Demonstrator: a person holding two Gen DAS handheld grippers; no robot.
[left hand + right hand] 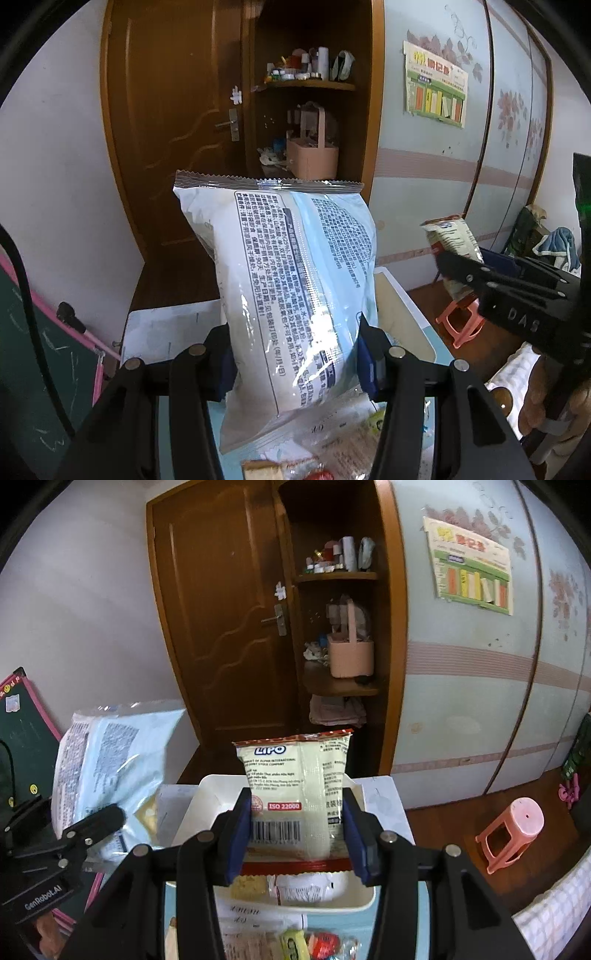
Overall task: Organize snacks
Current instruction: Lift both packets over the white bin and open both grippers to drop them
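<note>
A brown wooden door and corner shelves back a room with a pale flowered wardrobe. Below, a light blue bench carries a white tray and loose snacks. The left gripper holds a large white-and-blue snack bag upright above the bench, its fingers pressing the bag's sides. The right gripper clamps a cream LIPO biscuit packet over the tray. A pink stool stands on the floor.

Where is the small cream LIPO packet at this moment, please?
The LIPO packet is held upright in the right tongs, above the white bin, right of the big pale-blue bag.
</note>
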